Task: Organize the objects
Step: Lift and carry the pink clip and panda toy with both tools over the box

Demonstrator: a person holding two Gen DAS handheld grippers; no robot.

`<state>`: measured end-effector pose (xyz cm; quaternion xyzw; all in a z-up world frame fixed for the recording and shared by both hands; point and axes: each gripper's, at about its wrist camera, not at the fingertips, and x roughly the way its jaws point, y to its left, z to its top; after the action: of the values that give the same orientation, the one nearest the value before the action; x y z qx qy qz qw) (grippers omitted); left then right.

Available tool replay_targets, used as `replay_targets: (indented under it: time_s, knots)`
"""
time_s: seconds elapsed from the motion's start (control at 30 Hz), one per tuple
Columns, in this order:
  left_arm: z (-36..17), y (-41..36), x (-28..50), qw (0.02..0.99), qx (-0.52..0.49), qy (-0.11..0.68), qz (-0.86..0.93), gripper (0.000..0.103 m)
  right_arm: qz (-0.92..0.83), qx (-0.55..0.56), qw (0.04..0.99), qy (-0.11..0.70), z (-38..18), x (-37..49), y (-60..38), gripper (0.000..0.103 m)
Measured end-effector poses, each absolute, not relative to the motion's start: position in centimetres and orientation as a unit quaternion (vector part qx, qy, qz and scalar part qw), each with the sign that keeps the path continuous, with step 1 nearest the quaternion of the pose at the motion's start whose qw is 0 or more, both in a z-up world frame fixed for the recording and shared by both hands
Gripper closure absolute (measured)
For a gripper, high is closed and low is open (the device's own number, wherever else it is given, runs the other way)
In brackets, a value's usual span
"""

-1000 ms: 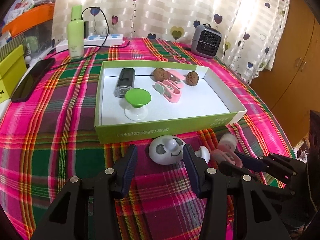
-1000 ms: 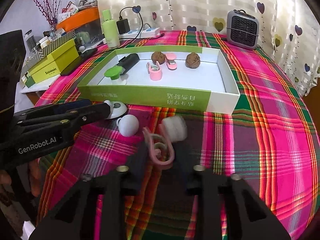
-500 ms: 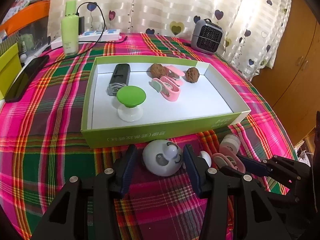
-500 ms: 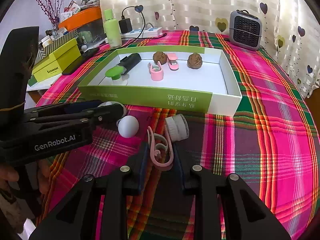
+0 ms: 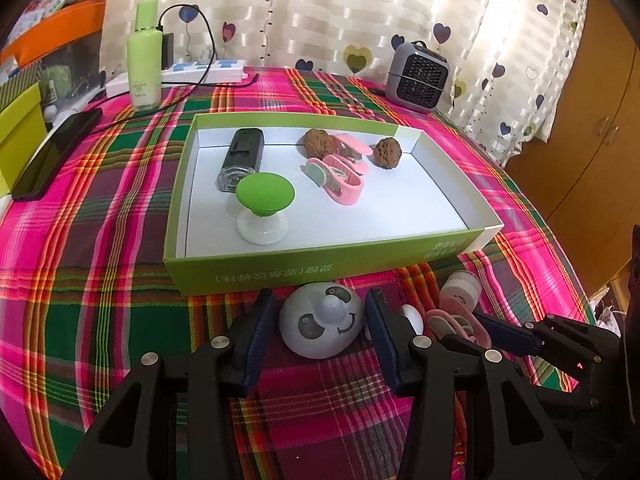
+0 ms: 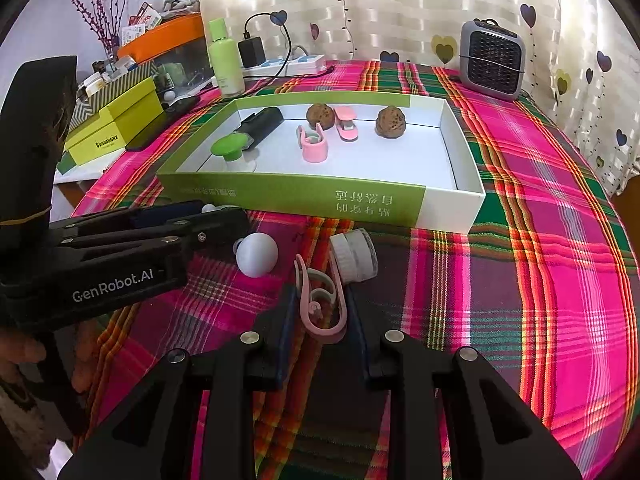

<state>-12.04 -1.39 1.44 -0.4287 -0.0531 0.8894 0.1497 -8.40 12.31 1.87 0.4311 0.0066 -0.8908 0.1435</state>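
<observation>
A green-and-white box [image 5: 304, 270] [image 6: 372, 202] on the plaid table holds a black device [image 5: 242, 158], a green knob [image 5: 265, 196], two walnuts and pink clips. In front of it lie a panda-faced white disc [image 5: 322, 326], a white ball [image 6: 257, 255], a white cap [image 6: 354, 256] and a pink clip [image 6: 320, 306]. My left gripper [image 5: 320, 322] is open with its fingers either side of the panda disc. My right gripper [image 6: 320, 312] has its fingers closed against the pink clip, which rests on the cloth.
A grey mini heater [image 5: 418, 76], a green bottle [image 5: 143, 72], a power strip with cable [image 5: 192, 72] and a black phone [image 5: 56, 152] stand around the box. Yellow-green boxes [image 6: 116, 124] sit at the table's left. A wooden cabinet [image 5: 592, 132] is at the right.
My left gripper has moved forward so the panda disc now sits between its fingers. My right gripper has narrowed from around the pink clip to touching it.
</observation>
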Motion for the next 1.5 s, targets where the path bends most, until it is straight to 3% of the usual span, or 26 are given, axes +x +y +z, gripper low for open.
replay_targets:
  time_s: [1.5]
  knots:
    - [4.9,-1.9,-10.3,0.142,-0.390,-0.053,0.908,0.060,-0.899,0.402,0.175,-0.007,4.7,-7.6,12.9,0.079]
